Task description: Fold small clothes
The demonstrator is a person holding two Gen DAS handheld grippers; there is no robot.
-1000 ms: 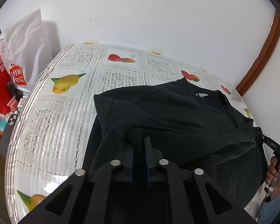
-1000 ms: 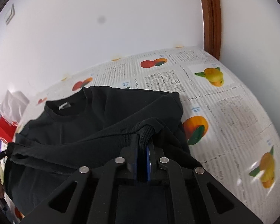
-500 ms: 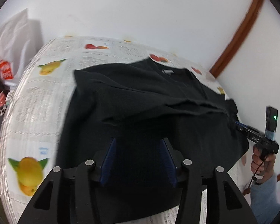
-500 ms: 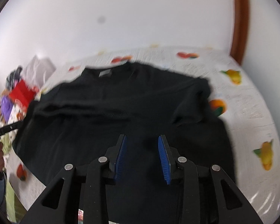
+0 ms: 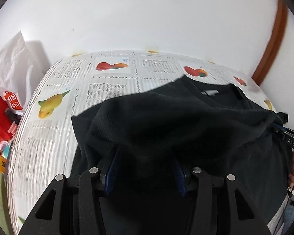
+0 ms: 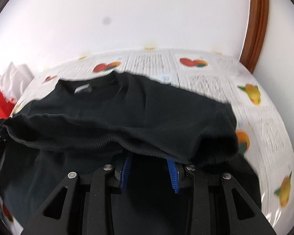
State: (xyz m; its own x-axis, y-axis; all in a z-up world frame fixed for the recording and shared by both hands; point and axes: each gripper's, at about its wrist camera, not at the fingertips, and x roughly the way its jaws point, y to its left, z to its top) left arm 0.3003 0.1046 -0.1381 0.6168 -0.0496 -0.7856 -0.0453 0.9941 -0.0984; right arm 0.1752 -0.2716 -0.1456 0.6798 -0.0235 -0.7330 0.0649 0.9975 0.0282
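A black sweater (image 5: 178,117) lies spread on the fruit-patterned bench (image 5: 54,141), its near hem folded over toward the far collar, draping the tips of the left claw (image 5: 145,168) and the right claw (image 6: 149,165), both released with blue pads apart

bright, even light | motion blur, worse in right view | fisheye-warped, dark edges

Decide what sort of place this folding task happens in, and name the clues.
Probably a home room: a table under a fruit-print tablecloth, a shop carrier bag beside it, a plain wall with wooden door trim. A black sweater lies there.
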